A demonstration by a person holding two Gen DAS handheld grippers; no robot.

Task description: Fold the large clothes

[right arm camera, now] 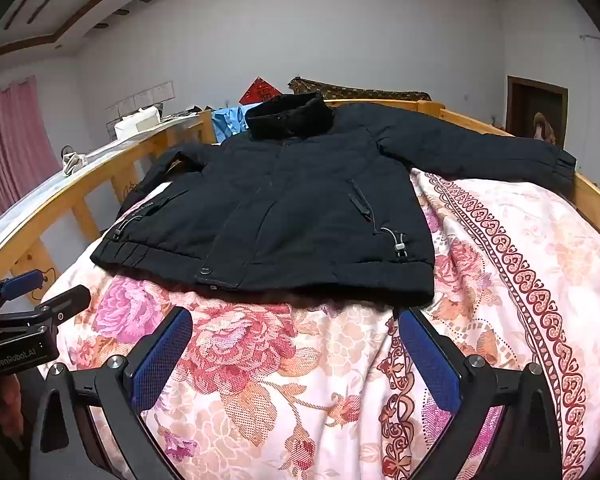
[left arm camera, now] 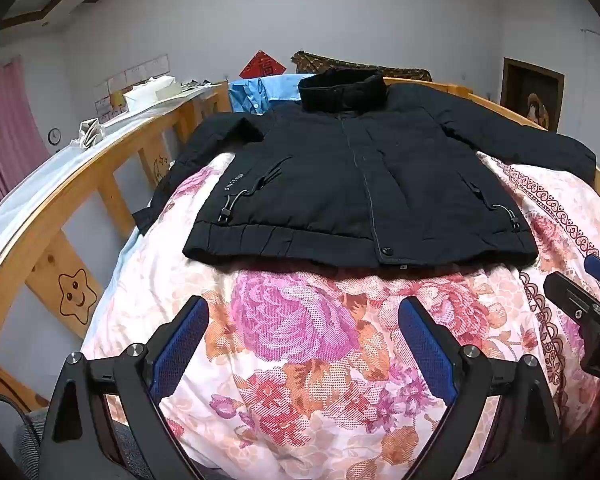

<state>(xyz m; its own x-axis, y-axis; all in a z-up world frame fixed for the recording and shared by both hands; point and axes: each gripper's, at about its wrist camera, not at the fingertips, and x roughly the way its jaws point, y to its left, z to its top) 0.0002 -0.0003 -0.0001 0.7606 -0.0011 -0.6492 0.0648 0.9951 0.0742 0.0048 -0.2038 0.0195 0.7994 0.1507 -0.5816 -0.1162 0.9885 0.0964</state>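
Left wrist view: my left gripper (left arm camera: 304, 320) hangs spread wide, empty; right gripper (right arm camera: 296, 332) likewise. Black jacket (left arm camera: 352, 184) lies flat, zipped, on the floral quilt (left arm camera: 300, 360), just beyond both. Risks as I see them: pinching quilt with the hem; far-right sleeve (right arm camera: 480, 148) draped on the wooden rail (right arm camera: 592, 196) snagging.

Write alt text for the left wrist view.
A black jacket lies spread flat, front up and zipped, on a floral quilt on a wooden-railed bed. The open left gripper hovers before its hem, holding nothing; the right gripper shows at the right edge.
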